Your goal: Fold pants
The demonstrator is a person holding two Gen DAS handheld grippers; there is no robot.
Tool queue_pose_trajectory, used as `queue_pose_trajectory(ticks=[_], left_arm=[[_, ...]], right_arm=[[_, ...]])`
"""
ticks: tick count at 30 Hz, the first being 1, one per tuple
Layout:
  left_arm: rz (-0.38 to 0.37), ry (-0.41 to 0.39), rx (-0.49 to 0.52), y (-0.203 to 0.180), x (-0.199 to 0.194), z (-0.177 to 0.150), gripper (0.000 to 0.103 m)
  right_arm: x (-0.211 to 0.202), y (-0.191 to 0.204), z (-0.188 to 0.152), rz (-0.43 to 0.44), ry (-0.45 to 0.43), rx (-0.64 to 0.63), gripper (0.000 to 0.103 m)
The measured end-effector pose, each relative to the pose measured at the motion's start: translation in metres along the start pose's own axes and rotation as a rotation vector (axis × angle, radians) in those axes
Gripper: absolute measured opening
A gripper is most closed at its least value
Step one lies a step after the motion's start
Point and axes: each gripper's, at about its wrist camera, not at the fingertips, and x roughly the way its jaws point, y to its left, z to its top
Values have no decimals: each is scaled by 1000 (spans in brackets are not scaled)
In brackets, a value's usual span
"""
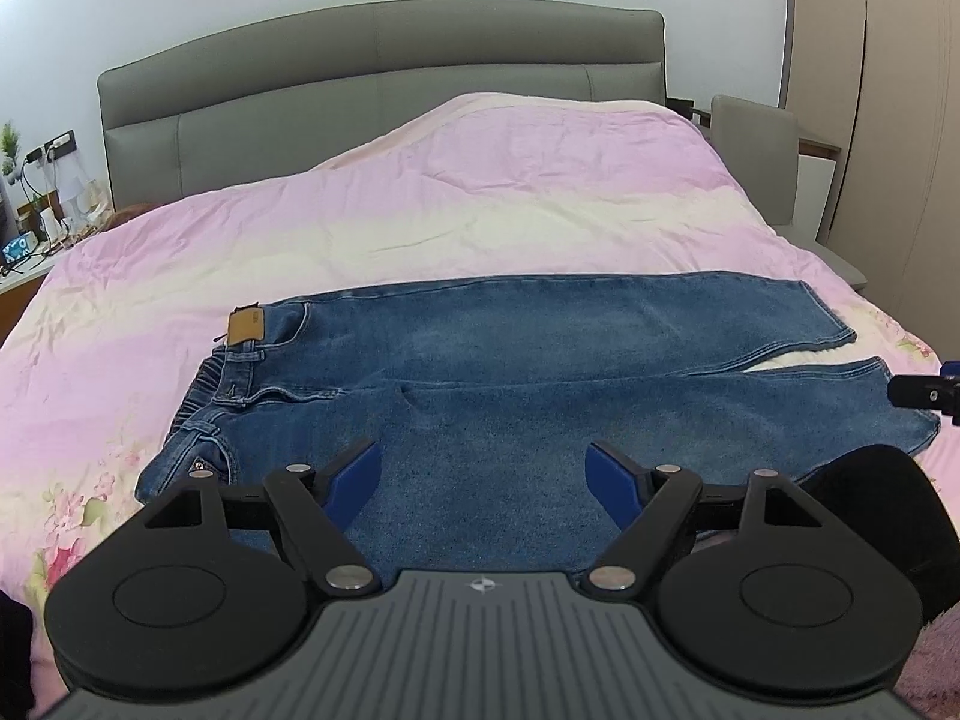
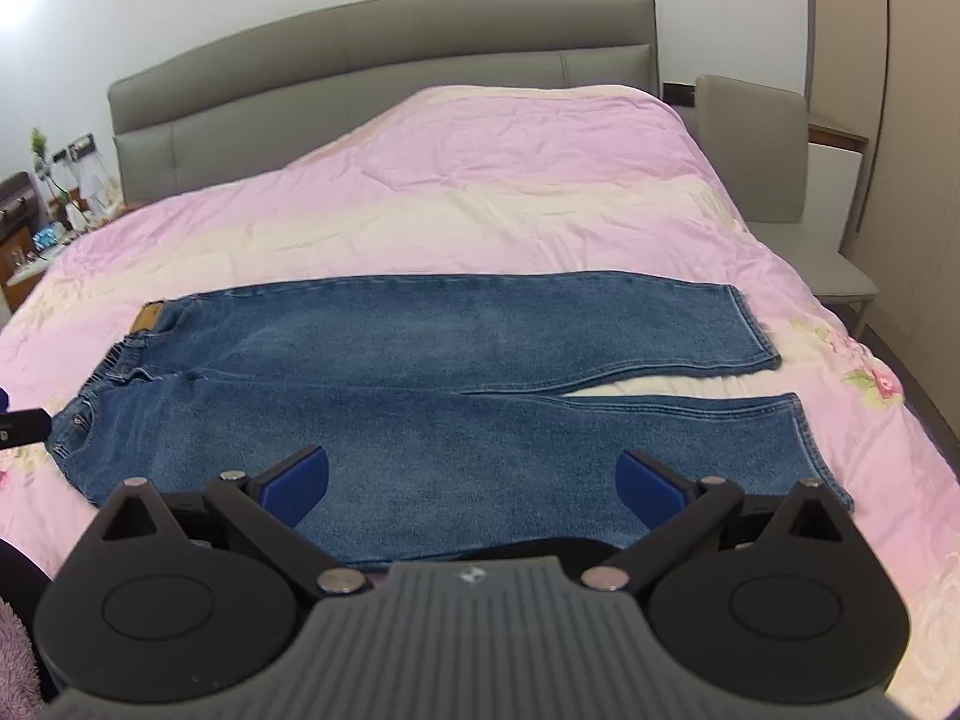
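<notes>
Blue denim pants (image 1: 480, 372) (image 2: 420, 396) lie flat and spread out across the pink bed cover, waistband with a tan patch (image 1: 246, 329) to the left, the two legs running right and splitting apart near the hems. My left gripper (image 1: 483, 471) hovers open over the near thigh area, its blue fingers (image 1: 357, 480) wide apart with nothing between them. My right gripper (image 2: 474, 483) is also open above the near leg, closer to the hem end. A fingertip of the right gripper (image 1: 921, 391) shows at the left wrist view's right edge.
The bed's pink and cream floral cover (image 1: 456, 180) stretches back to a grey padded headboard (image 1: 372, 84). A cluttered nightstand (image 1: 30, 240) stands on the left. A grey chair (image 2: 774, 180) stands beside the bed on the right, by a beige wardrobe (image 2: 900, 120).
</notes>
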Motion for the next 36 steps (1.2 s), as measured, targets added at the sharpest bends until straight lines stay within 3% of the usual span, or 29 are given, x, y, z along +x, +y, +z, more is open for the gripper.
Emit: queue_pose_trajectory(ticks=[4, 8, 10, 15, 22, 24, 28, 32, 36], left_arm=[[27, 44, 48, 12, 15, -9, 87], [59, 88, 135, 20, 31, -11, 83], [64, 108, 173, 25, 40, -12, 83], [80, 199, 322, 28, 68, -20, 83], [55, 364, 503, 20, 110, -37, 83], [73, 393, 557, 15, 119, -40, 83], [60, 428, 688, 5, 133, -53, 83], [57, 487, 805, -2, 150, -73, 84], [102, 526, 905, -9, 167, -88, 84]], right_arm=[[20, -27, 4, -51, 27, -37, 96], [36, -62, 8, -102, -12, -108, 90], [48, -83, 12, -106, 32, -123, 77], [79, -131, 16, -78, 181, -117, 67], [120, -164, -9, -94, 420, -315, 67], [130, -164, -21, -88, 463, -395, 72], [138, -150, -44, -29, 465, -601, 87], [151, -136, -64, -13, 467, -782, 87], [168, -135, -73, -18, 437, -814, 87]])
